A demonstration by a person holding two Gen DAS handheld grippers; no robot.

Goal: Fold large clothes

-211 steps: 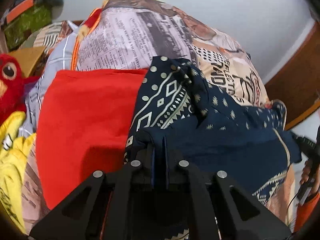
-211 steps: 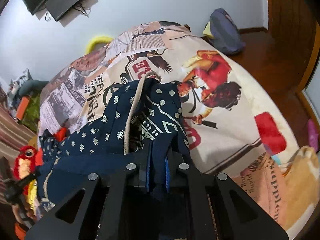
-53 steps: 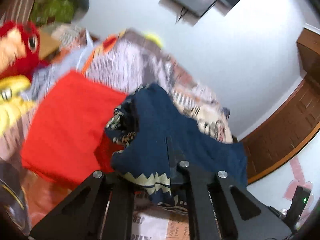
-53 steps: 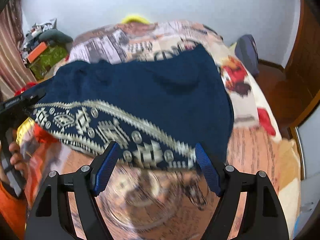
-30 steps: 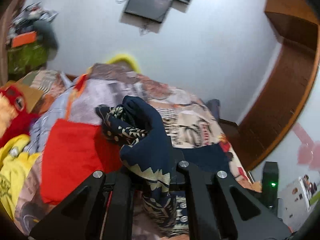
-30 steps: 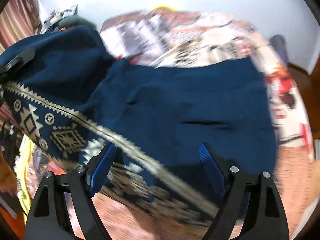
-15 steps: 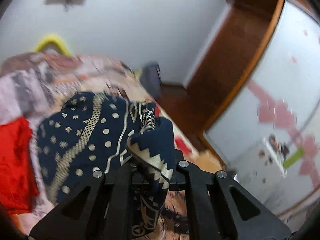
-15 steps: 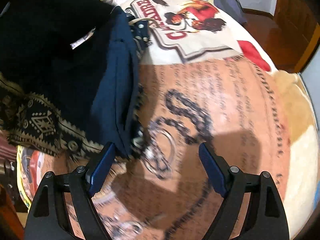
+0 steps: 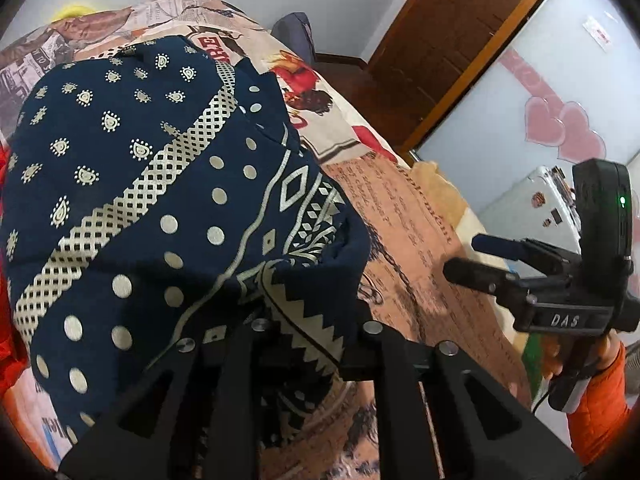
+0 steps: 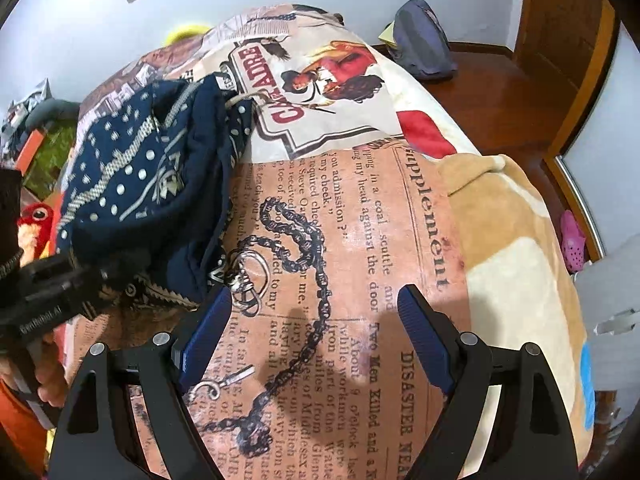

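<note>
Fingertips of the left gripper (image 9: 308, 320) covered by a fold of the navy patterned garment (image 9: 160, 184); impossible to tell from the left wrist view if the opening jaws still press on the cloth. Lower part of the garment hidden behind the gripper body. Red cloth (image 9: 6, 344) at the left edge of the bed cut off by the picture's border. In the right wrist view, near left corner of the printed bedspread (image 10: 360, 240) concealed behind the gripper. Red plush toy (image 10: 36, 220) half cut off. Pink object (image 10: 572, 240) on the floor too small to identify.
</note>
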